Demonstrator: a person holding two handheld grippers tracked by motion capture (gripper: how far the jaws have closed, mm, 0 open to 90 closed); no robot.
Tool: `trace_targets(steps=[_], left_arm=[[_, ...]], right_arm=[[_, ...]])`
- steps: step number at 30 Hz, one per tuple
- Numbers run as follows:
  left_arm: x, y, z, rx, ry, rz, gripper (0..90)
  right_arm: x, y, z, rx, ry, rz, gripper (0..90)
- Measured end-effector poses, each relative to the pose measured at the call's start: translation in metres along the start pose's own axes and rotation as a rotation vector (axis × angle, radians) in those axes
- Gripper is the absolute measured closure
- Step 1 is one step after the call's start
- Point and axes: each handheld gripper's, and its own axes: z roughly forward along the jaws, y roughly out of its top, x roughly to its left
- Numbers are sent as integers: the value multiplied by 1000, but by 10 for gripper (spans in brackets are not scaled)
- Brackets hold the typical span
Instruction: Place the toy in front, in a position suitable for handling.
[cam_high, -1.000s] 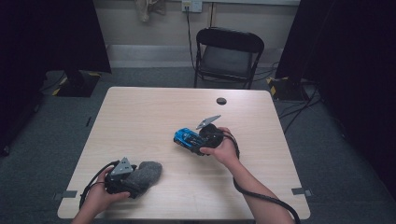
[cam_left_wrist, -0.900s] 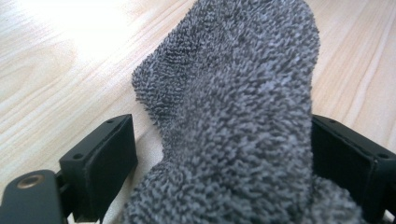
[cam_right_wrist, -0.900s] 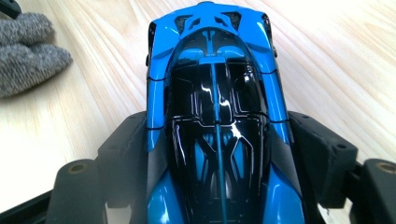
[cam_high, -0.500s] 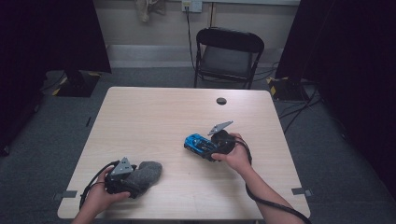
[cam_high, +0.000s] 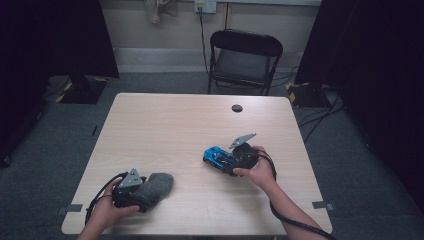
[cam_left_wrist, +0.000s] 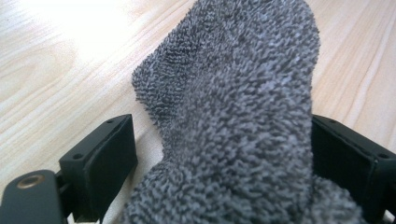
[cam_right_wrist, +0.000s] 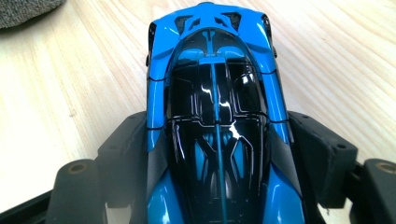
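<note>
Your right gripper (cam_high: 231, 162) sits right of centre in the high view, its jaws clamped on the flanks of a blue toy sports car (cam_high: 217, 157); in the right gripper view the car (cam_right_wrist: 217, 121) runs up the middle of the frame, nose away, over the pale wooden table (cam_high: 170, 130). Your left gripper (cam_high: 142, 192) rests at the lower left of the high view with a grey terry cloth (cam_high: 156, 184) between its jaws. In the left gripper view the cloth (cam_left_wrist: 238, 116) touches the right-hand jaw while the left-hand jaw stands clear, so the grip is loose at most.
</note>
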Motion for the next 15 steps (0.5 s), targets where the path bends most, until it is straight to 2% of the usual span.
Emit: trace_targets(steps=[10, 15], left_arm=[[0, 0, 0, 0, -1, -1, 104], [0, 0, 0, 0, 0, -1, 104]], right_arm=[[2, -15, 1, 3, 2, -1, 260], [4, -20, 5, 17, 11, -22, 260]])
